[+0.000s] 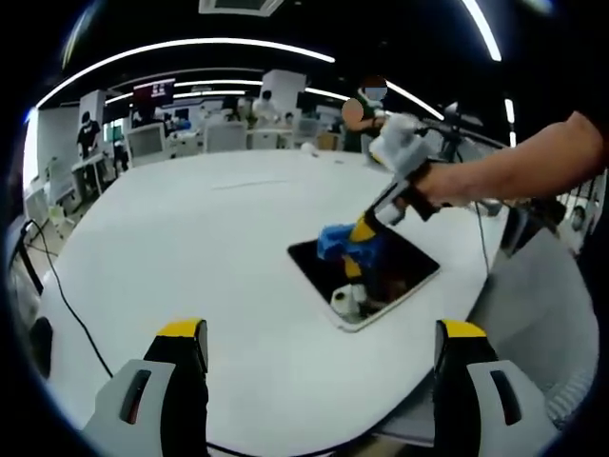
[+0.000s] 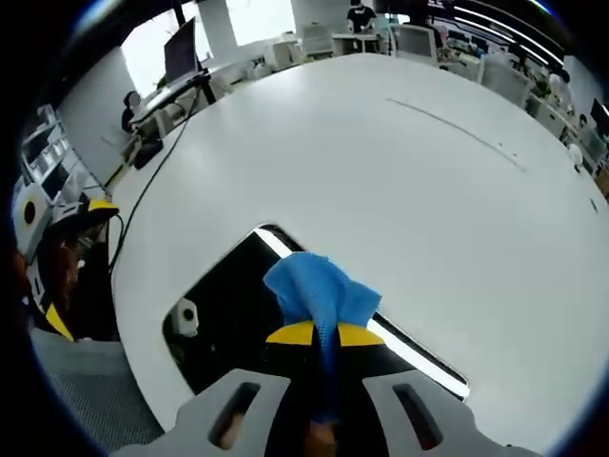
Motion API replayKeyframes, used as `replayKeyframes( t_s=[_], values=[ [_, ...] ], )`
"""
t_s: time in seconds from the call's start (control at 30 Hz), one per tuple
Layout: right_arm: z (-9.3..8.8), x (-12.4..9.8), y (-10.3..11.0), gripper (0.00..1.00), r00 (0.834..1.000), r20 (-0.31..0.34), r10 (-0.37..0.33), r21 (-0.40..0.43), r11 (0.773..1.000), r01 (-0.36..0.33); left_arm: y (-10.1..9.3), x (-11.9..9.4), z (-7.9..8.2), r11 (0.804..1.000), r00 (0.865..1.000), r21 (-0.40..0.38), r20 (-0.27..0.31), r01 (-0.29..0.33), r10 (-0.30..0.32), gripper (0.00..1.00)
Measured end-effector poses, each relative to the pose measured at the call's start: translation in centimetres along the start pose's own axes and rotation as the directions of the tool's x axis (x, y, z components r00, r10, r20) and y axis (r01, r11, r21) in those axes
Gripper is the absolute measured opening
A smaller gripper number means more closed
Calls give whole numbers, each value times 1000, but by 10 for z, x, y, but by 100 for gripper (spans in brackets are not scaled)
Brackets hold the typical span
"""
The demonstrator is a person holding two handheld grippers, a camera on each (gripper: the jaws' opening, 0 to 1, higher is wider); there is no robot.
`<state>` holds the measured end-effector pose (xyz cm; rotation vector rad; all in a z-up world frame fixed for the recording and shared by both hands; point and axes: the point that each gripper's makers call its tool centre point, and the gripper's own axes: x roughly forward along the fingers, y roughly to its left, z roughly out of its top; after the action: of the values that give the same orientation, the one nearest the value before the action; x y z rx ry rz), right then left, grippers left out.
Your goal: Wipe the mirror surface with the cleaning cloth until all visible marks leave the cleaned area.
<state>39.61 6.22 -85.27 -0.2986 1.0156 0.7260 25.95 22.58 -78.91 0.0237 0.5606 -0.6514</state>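
The mirror [image 2: 228, 314] lies flat on the white counter [image 2: 409, 190], near the edge closest to the person, its dark glass reflecting ceiling light strips. The right hand-held gripper [image 2: 316, 335] has its yellow-tipped jaws closed on the blue cleaning cloth [image 2: 319, 290], which bunches forward of the tips and rests on the glass about mid-surface; the left gripper view confirms this, showing the cloth [image 1: 344, 243] pressed down on the mirror [image 1: 400, 262] from above. The left hand-held gripper [image 1: 322, 345] hangs over the counter short of the mirror, jaws wide apart and holding nothing. Step in hand, by my judgement: a wiping pass. To do it well, keep the cloth flat against the glass with even downward pressure, work in overlapping strokes toward the uncovered corners, and avoid dragging the jaw tips on the surface (marks themselves are not discernible at this resolution). The free gripper could steady the frame should the mirror slide.
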Motion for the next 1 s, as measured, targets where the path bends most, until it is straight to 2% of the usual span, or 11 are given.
replayKeyframes(
  t_s=[0.17,0.2,0.5,0.83,1.0],
  values=[
    [6,3,-4,1,1000,-1,2,4,1000,-2,1,-2,1,1000,1000,2,-1,-5,5,100],
    [6,3,-4,1,1000,-11,3,26,1000,-3,2,-4,2,1000,1000,1,1,-8,8,100],
    [5,3,-4,1,1000,-4,12,-17,1000,-12,9,-9,4,999,1000,14,-5,-29,30,100],
    [5,3,-4,1,1000,1,18,-32,999,-17,-3,-3,7,999,1000,37,-15,-27,27,100],
    [5,4,-4,1,1000,9,24,-44,999,-24,-15,3,17,999,1000,30,0,-20,20,100]
  ],
)
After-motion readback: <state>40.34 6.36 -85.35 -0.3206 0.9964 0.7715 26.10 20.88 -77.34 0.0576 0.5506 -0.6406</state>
